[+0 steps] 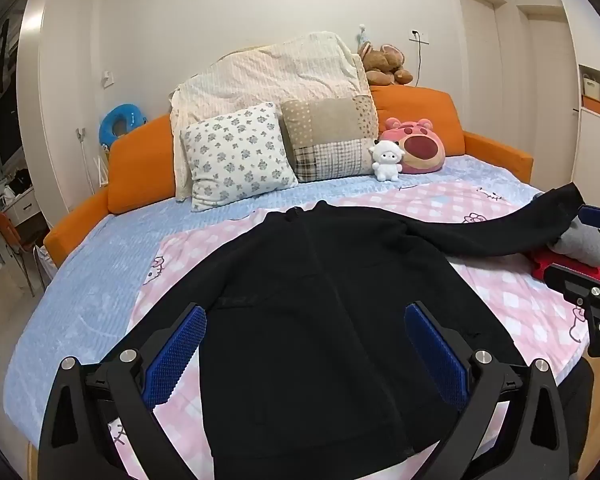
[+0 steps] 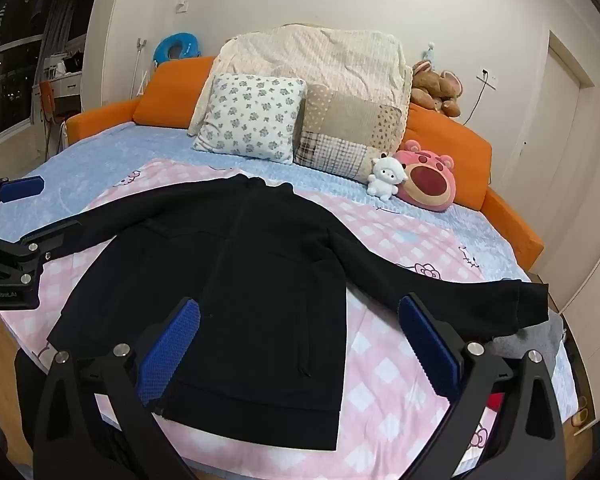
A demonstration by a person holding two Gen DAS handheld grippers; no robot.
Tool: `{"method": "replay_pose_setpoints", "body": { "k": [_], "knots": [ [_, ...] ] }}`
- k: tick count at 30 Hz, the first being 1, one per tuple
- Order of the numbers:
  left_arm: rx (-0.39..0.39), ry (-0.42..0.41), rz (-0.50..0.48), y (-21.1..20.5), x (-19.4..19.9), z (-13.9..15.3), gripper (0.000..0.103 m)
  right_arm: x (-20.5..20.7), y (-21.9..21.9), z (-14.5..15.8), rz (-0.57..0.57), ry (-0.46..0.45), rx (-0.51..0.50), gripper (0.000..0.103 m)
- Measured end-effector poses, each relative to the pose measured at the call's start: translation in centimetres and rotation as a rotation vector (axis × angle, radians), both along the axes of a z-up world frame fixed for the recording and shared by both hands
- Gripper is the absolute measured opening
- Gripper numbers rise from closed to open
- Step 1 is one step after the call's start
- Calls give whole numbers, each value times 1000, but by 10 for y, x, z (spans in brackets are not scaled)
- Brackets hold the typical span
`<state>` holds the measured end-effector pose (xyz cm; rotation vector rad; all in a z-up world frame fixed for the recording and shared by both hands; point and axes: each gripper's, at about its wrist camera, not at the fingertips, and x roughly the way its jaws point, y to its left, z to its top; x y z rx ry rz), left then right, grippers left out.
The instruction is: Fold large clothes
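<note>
Item: black jacket [image 2: 236, 280], flat on bed [image 2: 400, 360], unfolded. L gripper [image 1: 304, 356] & R gripper [image 2: 300, 344]: fingers spread wide, holding nothing. Risk: R sleeve [image 2: 460, 292] hangs near bed edge; pinching one layer only could drag the jacket askew.

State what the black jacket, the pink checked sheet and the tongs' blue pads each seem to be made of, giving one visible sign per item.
Black jacket: probably a matte knit or fleece; soft creases, no shine.
Pink checked sheet: likely thin printed cotton; flat, dull, with cartoon motifs.
Blue pads of the right tongs: seemingly rubber or soft plastic; a fine raised bump texture.
</note>
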<state>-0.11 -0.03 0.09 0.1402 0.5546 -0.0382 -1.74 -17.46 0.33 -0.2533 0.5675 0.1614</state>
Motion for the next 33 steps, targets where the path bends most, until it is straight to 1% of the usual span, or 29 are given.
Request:
{"method": "replay_pose_setpoints", "body": {
  "k": [13,14,33],
  "knots": [
    [-1,2,12,7,0,8,101,2,0,-3,-6,0,3,98],
    [3,2,4,7,2,1,101,0,2,1,-9,-3,0,98],
    [6,-7,6,3,-1,4,101,2,-1,-2,-12,-4,0,98]
  ]
}}
